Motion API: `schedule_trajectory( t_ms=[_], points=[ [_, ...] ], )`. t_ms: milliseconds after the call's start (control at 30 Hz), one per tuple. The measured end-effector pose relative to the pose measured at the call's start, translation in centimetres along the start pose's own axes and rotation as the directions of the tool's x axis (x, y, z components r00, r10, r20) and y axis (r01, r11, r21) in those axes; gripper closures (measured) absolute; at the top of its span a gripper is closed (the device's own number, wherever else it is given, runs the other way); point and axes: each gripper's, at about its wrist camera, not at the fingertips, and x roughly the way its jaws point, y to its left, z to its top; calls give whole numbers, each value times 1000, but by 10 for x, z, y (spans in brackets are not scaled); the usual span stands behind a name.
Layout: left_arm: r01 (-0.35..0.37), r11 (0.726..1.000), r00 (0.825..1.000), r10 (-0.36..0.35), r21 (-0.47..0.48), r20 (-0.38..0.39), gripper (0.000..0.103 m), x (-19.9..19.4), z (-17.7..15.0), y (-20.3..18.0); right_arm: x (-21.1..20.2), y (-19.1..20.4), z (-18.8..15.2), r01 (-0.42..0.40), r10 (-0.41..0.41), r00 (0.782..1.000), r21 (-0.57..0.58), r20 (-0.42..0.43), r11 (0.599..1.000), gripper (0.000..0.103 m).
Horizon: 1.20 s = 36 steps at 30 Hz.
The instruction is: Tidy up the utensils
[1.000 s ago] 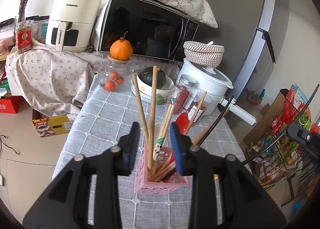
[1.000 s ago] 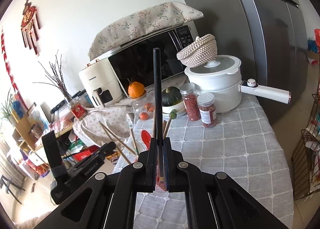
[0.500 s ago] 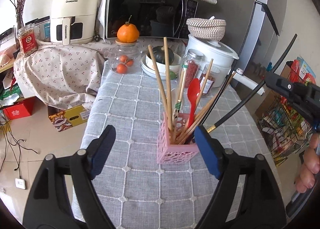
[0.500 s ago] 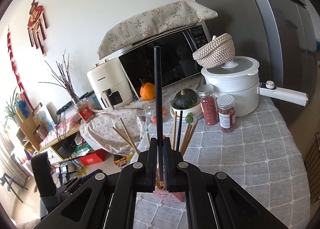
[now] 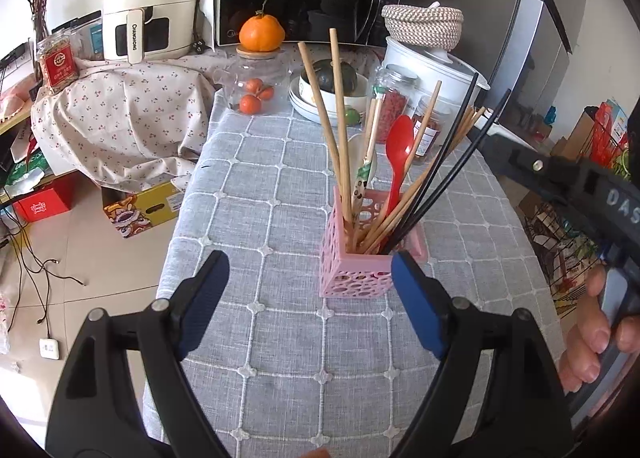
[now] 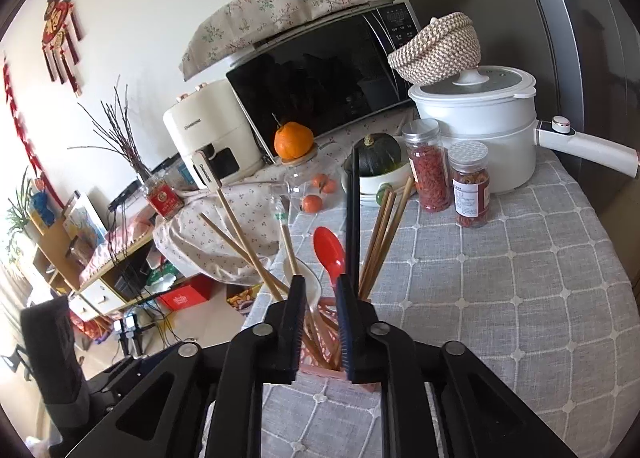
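- Our left tongs [image 5: 308, 290] gape empty, just short of the pink utensil holder [image 5: 356, 274].
- Our right tongs [image 6: 319, 322] are opening above it; the black chopstick [image 6: 352, 218] leans against the right pad.

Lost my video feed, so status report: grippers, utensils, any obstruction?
Left gripper open, empty. Right gripper opening, black chopstick by its pad. Utensils upright in pink holder. Nothing blocking.

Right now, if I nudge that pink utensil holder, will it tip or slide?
The pink holder likely tips easily: tall chopsticks and a red spoon lean well above its rim. Its perforated plastic walls look light, so it may also slide on the tablecloth.
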Motion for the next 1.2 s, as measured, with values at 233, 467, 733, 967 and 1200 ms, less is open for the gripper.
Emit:
schedule_trajectory(
  t_ms=[233,467,733,967,1200],
  points=[
    [-58,998,998,58,-3,-13,19,-22,-8,-14,-56,4,1,97,-95,995,-64,39,993,36],
    [-86,995,994,83,52,67,8,-62,-20,-41,-109,-13,-29,315,-318,948,-76,-32,946,13],
    [-92,992,987,79,90,138,6,-76,-24,-64,-131,-36,-41,409,-413,910,-85,-32,908,9],
    [-97,992,989,87,78,123,5,-70,-26,-67,-127,-37,-34,406,-410,912,-81,-35,910,9],
    [-80,994,992,73,76,100,5,-67,-29,-69,-121,-34,-36,399,-404,914,-90,-47,913,9]
  ],
)
